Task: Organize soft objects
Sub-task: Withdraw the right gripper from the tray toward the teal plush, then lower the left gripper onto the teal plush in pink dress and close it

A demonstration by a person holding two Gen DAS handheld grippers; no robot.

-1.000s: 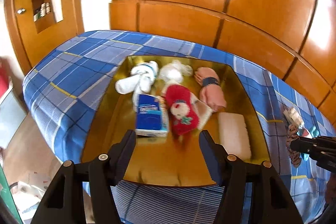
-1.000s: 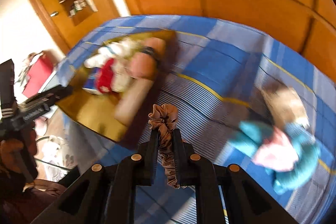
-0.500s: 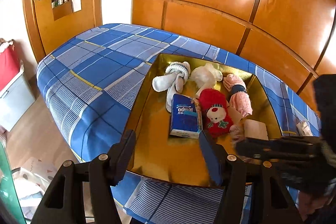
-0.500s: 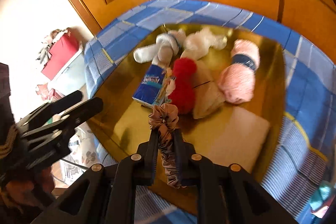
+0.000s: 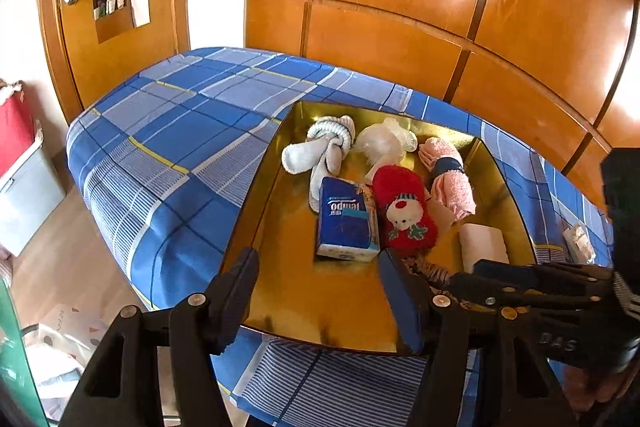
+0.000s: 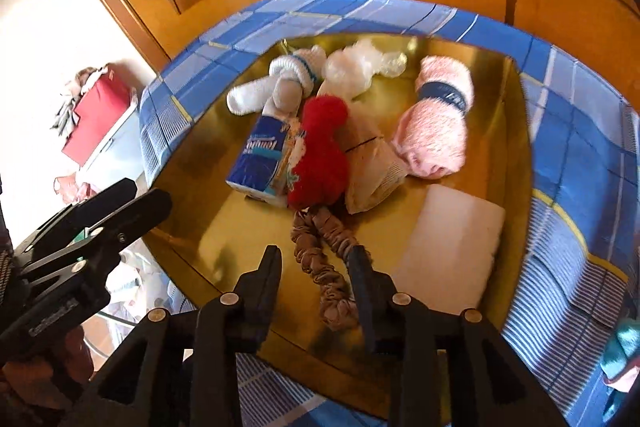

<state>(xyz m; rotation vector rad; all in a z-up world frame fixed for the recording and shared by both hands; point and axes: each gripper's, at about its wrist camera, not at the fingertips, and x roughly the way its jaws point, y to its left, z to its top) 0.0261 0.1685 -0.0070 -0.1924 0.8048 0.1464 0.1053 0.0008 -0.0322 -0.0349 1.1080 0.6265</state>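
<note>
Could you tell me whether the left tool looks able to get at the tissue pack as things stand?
Probably yes: the left tool stands open and empty, facing the tissue pack with only bare tray between.

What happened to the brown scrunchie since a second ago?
The right gripper carried the brown scrunchie from over the blue checked bedspread to the gold tray. Its fingers have just been opening, and the scrunchie now lies loose on the tray between them, by the red plush. The left gripper stayed open and empty. The other tray items kept their places.
</note>
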